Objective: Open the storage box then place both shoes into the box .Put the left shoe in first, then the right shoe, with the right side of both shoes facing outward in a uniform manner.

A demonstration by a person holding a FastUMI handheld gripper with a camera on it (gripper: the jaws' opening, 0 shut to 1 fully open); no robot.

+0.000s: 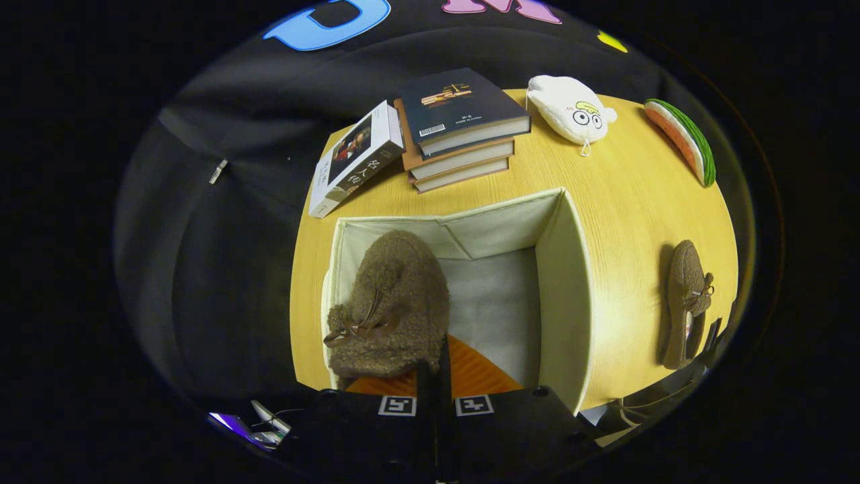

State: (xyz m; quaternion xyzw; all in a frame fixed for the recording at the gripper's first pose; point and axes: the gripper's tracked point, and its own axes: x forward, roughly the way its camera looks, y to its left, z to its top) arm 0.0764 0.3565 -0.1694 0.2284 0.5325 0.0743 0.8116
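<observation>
The storage box (564,282) stands open, one shoe (393,302) inside it against its left wall. The gripper (435,376) is clenched on that shoe's edge. The second shoe (685,302) lies at the table's (638,195) right edge.

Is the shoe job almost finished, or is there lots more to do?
About halfway. Done: the storage box is open. In hand: one fuzzy brown shoe hangs over the box's inside, with the gripper fingers closed together at its heel edge. Left: that shoe isn't let go yet, and the other shoe lies on the table beside the box.
</observation>
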